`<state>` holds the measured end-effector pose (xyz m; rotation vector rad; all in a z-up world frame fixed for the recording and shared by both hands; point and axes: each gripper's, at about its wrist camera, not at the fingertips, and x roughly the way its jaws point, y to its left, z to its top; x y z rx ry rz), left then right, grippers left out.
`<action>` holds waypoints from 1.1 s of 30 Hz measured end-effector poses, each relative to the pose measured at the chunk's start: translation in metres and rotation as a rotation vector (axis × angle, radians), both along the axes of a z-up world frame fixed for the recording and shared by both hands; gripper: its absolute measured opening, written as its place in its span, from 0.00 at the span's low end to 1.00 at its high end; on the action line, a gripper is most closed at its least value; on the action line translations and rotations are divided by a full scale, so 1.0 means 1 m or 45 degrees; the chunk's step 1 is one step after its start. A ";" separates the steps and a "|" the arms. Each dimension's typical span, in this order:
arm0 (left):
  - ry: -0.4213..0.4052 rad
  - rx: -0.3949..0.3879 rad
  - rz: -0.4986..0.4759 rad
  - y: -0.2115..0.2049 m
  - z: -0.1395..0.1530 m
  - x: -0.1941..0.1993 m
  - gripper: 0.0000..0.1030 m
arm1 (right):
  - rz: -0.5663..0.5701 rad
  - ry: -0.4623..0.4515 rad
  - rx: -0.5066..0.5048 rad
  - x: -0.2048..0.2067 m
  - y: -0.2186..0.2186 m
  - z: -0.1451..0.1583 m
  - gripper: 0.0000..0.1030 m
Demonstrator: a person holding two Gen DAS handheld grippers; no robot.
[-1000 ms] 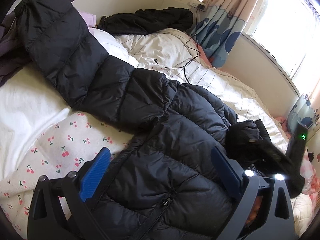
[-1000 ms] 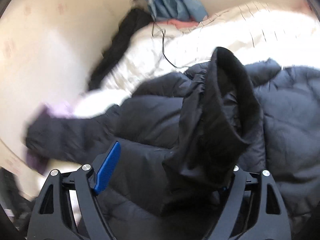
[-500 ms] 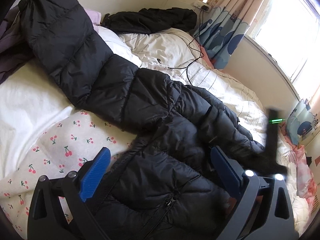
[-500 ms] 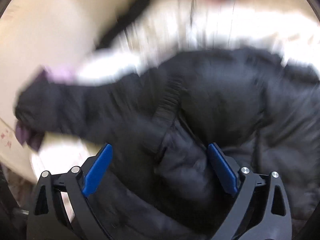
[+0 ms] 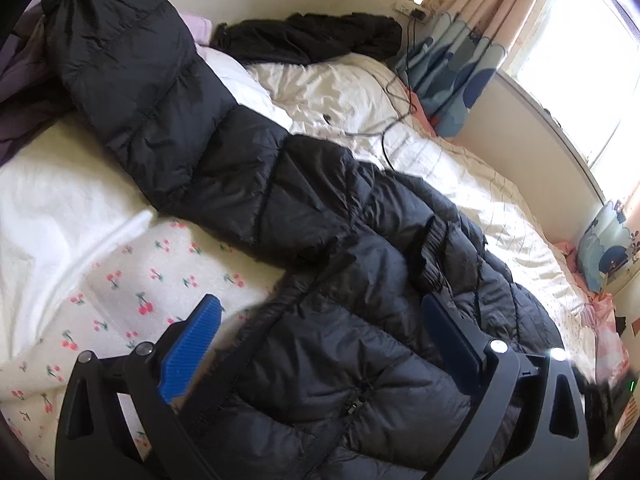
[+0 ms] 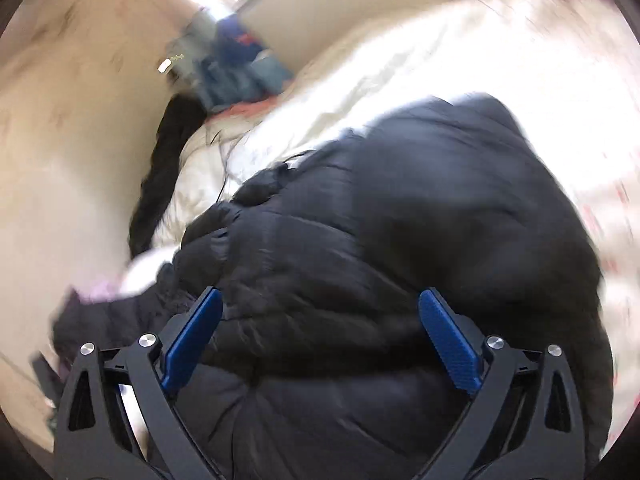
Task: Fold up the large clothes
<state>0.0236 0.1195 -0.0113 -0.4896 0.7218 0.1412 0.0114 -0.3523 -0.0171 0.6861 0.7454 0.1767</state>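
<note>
We have the black puffer jacket [image 5: 320,280] sprawled across the bed [image 5: 500,208], one sleeve [image 5: 132,64] stretched toward the wall, the other lying over the jacket's chest. Our right gripper [image 6: 320,336] has just been opening, jaws wide with nothing pinched; our left gripper [image 5: 320,336] hangs wide and empty above the jacket's zip. Our worry: that slick, springy sleeve could slide off the jacket and undo our fold.

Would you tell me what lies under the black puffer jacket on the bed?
The black puffer jacket lies on a white duvet and a cherry-print sheet. Whatever lies under its body is covered.
</note>
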 end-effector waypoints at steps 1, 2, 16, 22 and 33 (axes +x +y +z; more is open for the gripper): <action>-0.022 0.003 0.015 0.006 0.004 -0.002 0.93 | -0.008 -0.035 0.002 -0.012 -0.003 0.002 0.92; -0.047 0.007 0.038 0.013 0.008 -0.006 0.93 | -0.021 -0.083 -0.003 -0.025 -0.009 0.005 0.92; -0.074 0.235 0.390 0.168 0.025 0.027 0.93 | 0.032 -0.113 0.169 -0.050 -0.012 -0.016 0.93; -0.220 0.208 0.223 0.174 0.036 0.051 0.92 | 0.061 -0.108 0.118 -0.045 0.002 -0.017 0.93; -0.422 0.045 -0.084 0.124 0.112 0.064 0.06 | 0.013 -0.162 0.026 -0.049 0.001 0.001 0.93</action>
